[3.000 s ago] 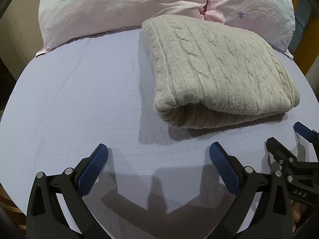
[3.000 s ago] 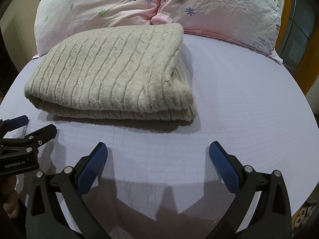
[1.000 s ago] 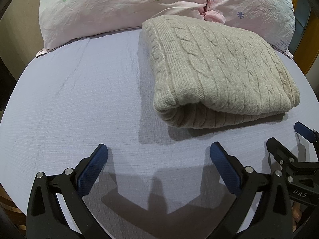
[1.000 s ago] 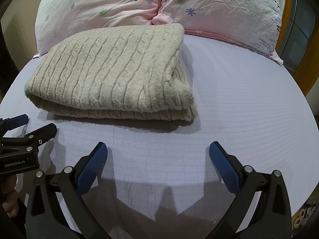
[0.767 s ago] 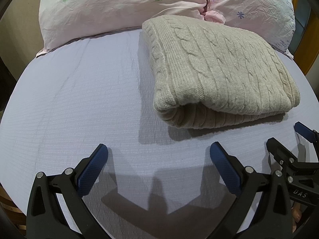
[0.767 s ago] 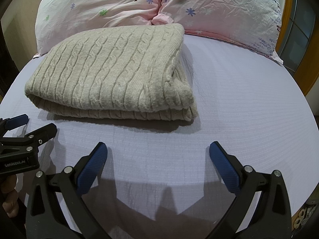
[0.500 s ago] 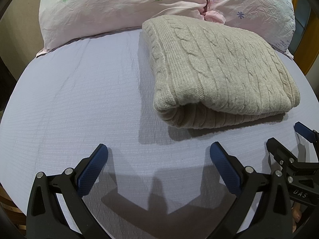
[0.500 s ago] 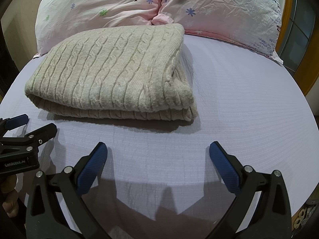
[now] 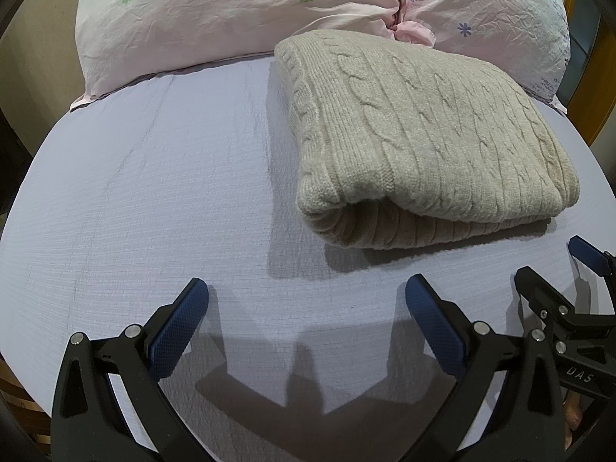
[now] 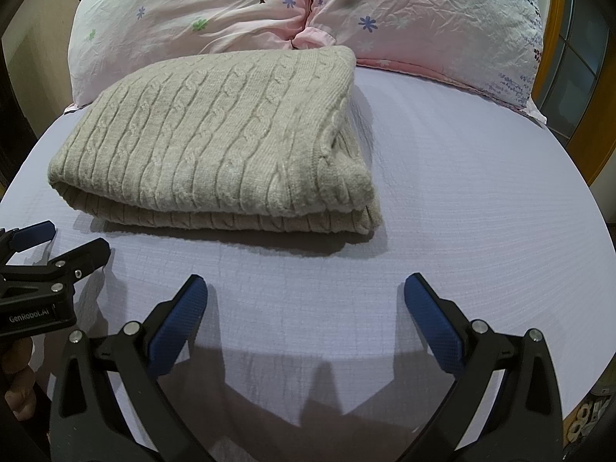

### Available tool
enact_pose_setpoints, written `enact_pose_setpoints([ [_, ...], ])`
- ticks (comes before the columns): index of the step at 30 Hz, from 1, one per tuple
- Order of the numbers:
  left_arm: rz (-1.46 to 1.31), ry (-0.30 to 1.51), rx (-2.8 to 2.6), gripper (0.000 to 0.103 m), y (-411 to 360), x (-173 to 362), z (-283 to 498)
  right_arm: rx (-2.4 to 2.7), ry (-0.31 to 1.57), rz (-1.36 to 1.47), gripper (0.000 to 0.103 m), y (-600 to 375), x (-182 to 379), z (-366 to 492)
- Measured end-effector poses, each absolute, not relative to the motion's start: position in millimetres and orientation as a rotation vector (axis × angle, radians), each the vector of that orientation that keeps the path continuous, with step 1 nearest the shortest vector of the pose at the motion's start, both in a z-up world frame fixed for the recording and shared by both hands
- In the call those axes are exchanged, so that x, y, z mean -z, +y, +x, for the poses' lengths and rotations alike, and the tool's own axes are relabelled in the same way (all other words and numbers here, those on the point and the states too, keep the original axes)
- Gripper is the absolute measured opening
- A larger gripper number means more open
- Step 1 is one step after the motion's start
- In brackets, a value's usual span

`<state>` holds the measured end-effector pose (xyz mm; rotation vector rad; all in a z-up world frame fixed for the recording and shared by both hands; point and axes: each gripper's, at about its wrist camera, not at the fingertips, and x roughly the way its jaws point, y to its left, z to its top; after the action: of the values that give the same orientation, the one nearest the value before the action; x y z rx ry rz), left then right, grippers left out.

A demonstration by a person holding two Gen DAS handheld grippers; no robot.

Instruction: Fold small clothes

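A beige cable-knit sweater [image 9: 423,134] lies folded in a neat rectangle on the lavender bed sheet [image 9: 154,192], its far edge near the pillows. It also shows in the right wrist view [image 10: 215,142]. My left gripper [image 9: 306,296] is open and empty, hovering over the sheet just in front of the sweater's left corner. My right gripper [image 10: 306,296] is open and empty, in front of the sweater's right corner. Each gripper shows at the edge of the other's view: the right one [image 9: 554,265] and the left one [image 10: 65,242].
Two pink floral pillows [image 9: 238,19] [image 10: 423,11] lie along the head of the bed behind the sweater. A wooden frame and window [image 10: 577,77] stand at the right. The bed's near edge drops off below the grippers.
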<state>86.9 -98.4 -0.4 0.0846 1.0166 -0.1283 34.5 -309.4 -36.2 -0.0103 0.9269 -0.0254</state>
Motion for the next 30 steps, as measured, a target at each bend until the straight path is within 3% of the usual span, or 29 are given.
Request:
enact_pose_setpoints([
  [30,0.084,1.01,0.124,0.102,-98.5,-0.6,86.5,0.025,0.923,-0.01,0.101,-309.6,35.9,34.3],
])
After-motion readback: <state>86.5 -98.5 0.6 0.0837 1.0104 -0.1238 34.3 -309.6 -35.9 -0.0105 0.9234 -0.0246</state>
